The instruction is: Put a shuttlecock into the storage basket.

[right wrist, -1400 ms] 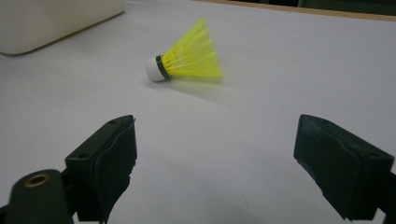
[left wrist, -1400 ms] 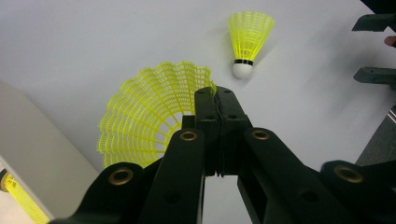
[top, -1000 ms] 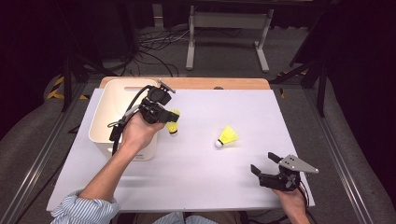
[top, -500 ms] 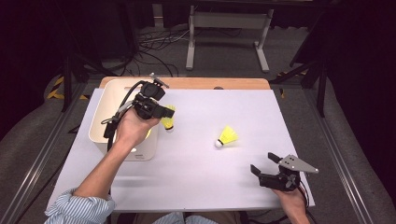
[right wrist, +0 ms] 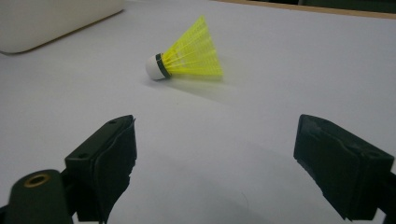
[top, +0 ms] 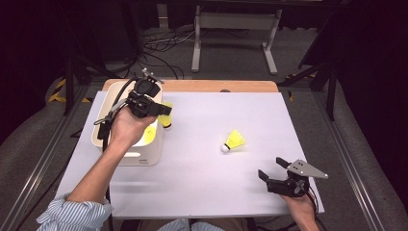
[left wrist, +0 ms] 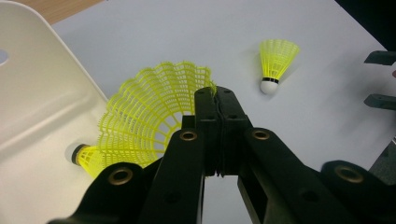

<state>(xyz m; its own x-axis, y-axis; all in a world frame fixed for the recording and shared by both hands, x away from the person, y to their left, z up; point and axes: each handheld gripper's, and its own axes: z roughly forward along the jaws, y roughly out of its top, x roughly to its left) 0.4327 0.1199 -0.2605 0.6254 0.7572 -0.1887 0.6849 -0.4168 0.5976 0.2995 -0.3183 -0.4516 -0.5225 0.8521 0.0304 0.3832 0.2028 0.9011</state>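
Moved: left gripper point(top: 161, 109) has carried its shuttlecock point(top: 165, 120) from the white sheet toward the tub point(top: 144, 156), and now hangs at the tub's right rim; right gripper point(top: 272, 172) has kept its place.
Shuttlecocks: two, both yellow, one held and one loose point(top: 233, 141).
Tub: one, white, with rounded corners.
Grippers: two, one in each hand.
Left gripper state: jaws pinched together on the edge of the held shuttlecock's mesh skirt point(left wrist: 154, 112).
Held shuttlecock: hangs left of the jaws in the left gripper view, its cork end point(left wrist: 80, 154) low, over the tub's inner wall point(left wrist: 42, 107).
Right gripper state: jaws spread wide, nothing between them, low over the sheet point(right wrist: 224, 154).
Loose shuttlecock: lies on its side ahead of the right gripper, beyond the jaw tips, white cork toward the tub point(right wrist: 56, 21).
Edges: right gripper sits near the sheet's point(top: 211, 192) front right corner; tub stands at the sheet's left edge.
Open room: bare sheet lies between the two grippers.
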